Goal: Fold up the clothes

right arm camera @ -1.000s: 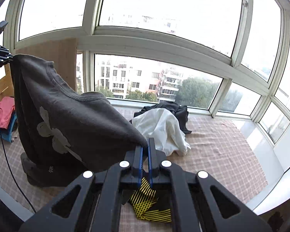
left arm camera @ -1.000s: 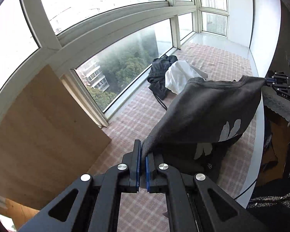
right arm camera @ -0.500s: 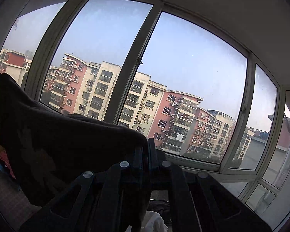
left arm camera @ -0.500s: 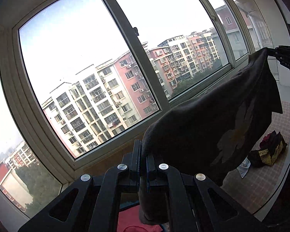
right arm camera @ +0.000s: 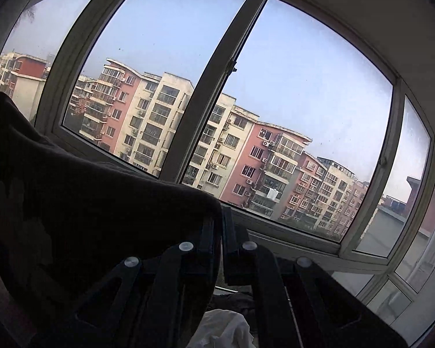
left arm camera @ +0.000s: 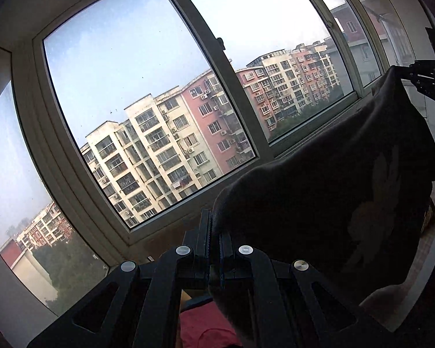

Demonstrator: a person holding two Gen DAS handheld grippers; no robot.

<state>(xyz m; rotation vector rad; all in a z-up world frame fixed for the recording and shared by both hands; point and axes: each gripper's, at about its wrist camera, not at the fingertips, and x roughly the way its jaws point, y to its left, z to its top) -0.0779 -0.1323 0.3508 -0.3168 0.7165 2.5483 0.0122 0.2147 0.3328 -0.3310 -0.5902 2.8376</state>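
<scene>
Now I see the dark shirt (left arm camera: 333, 203) stretched aloft, faint print showing, left gripper (left arm camera: 214, 232) and right gripper (right arm camera: 221, 232) fingers each clamping a corner.

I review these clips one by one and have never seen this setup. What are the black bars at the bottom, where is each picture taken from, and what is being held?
No robot here: a person holds a two-finger claw in each hand, with a fisheye camera on each looking along its fingers. The black bars are those fingers. One picture comes from the left claw, the other from the right claw. Both are shut on the same dark shirt, stretched between them in front of the window. The right claw also shows at the left view's far edge. Low down, a red garment and a white garment peek out; the surface under them is hidden.
</scene>
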